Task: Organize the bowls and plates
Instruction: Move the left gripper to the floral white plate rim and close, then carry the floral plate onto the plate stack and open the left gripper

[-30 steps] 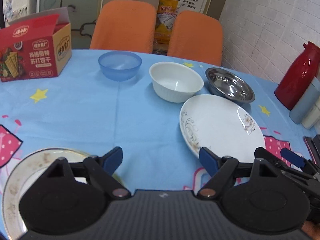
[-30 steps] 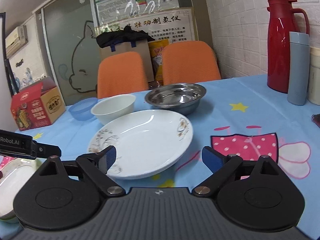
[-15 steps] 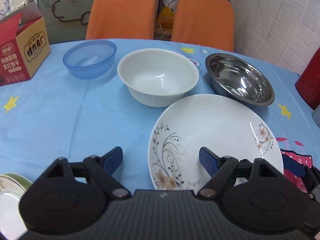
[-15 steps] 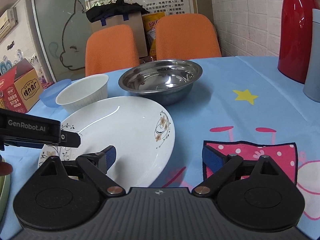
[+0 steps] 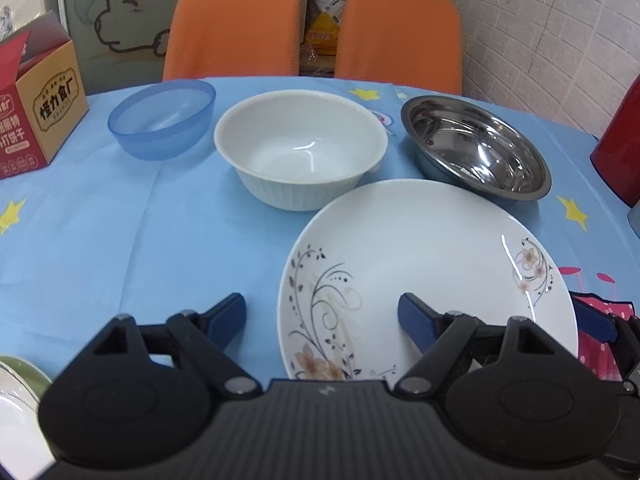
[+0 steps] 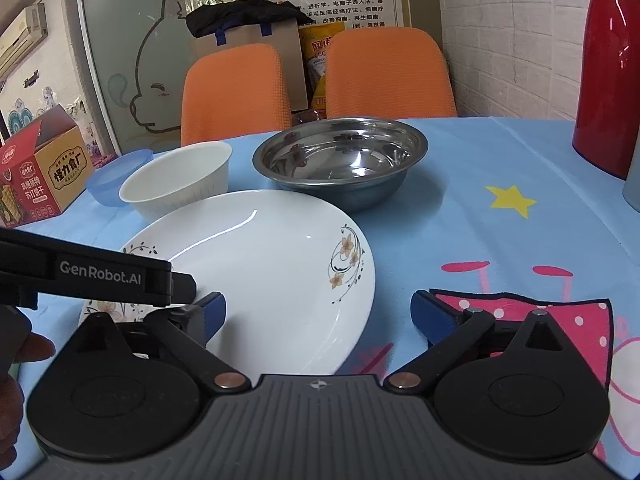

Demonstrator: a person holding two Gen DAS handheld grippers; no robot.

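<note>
The flowered white plate [image 5: 424,264] lies flat on the blue-clothed tabletop [image 5: 120,240], nearest of the dishes, and both grippers stand over its near rim. The left gripper [image 5: 322,312] is spread wide and holds nothing: its left finger is over bare cloth just beside the plate's left edge, its right finger above the plate's inner surface, so the left rim lies between them. The right gripper [image 6: 316,314] is likewise released, one finger over the plate's near part and the other over the pink dotted patch [image 6: 532,312] of the cloth, the plate's right rim between them. Just behind the plate sit the white bowl [image 5: 300,148] and the steel bowl [image 5: 476,148], each close to its far edge, perhaps touching, leaving little room to push the plate away. The blue plastic bowl [image 5: 162,124] stands left of the white bowl, apart from the plate. Open cloth spreads to the left of the plate, up to a red and tan carton [image 5: 36,104]. At the near left corner the edge of another plate [image 5: 20,396] shows. A red flask [image 6: 608,68] stands at the right, with clear cloth between it and the dishes. Two orange chairs [image 5: 232,24] back the far edge.
</note>
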